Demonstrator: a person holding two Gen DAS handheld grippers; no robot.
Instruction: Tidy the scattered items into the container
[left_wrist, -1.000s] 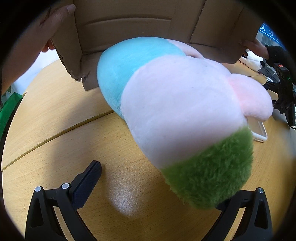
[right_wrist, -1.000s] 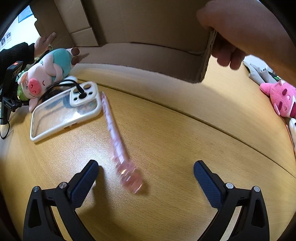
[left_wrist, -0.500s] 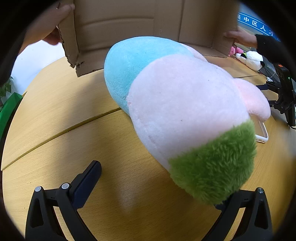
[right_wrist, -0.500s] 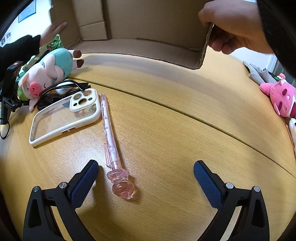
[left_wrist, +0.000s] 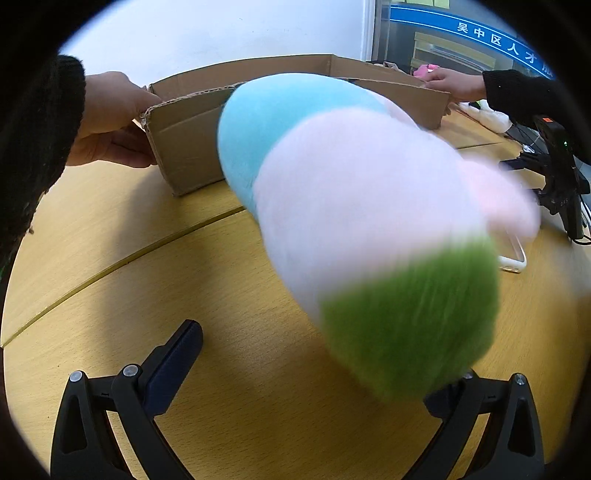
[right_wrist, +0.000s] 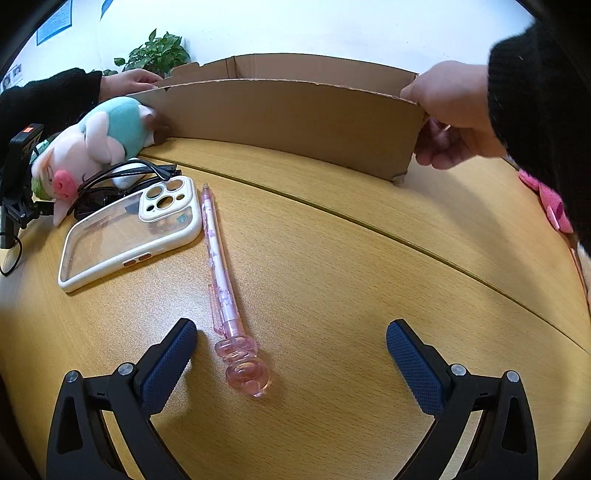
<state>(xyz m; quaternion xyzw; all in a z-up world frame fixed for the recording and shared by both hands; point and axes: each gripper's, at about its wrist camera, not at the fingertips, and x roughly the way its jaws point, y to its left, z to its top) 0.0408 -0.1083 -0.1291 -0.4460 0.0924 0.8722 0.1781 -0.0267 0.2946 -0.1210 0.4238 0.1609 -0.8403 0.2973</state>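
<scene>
Right tool (right_wrist: 291, 360) stood wide open and empty over the wooden counter (right_wrist: 351, 266), with the pink pen (right_wrist: 225, 284) lying between its fingers. Beyond lay a clear phone case (right_wrist: 125, 236) and black sunglasses (right_wrist: 110, 181). Left tool (left_wrist: 314, 369): grip on the pig plush (left_wrist: 354, 206) could not be told. Farthest, two hands held the cardboard box (right_wrist: 295, 118).

Wooden table (right_wrist: 332, 266) with a curved seam across it. On it: cardboard box (right_wrist: 288, 118) toward the far edge, phone case (right_wrist: 125, 236) at left, pink pen (right_wrist: 221, 273) just beside the case, black cable (right_wrist: 122, 177) behind the case, plush pig (right_wrist: 92, 147) against the box's left end.
</scene>
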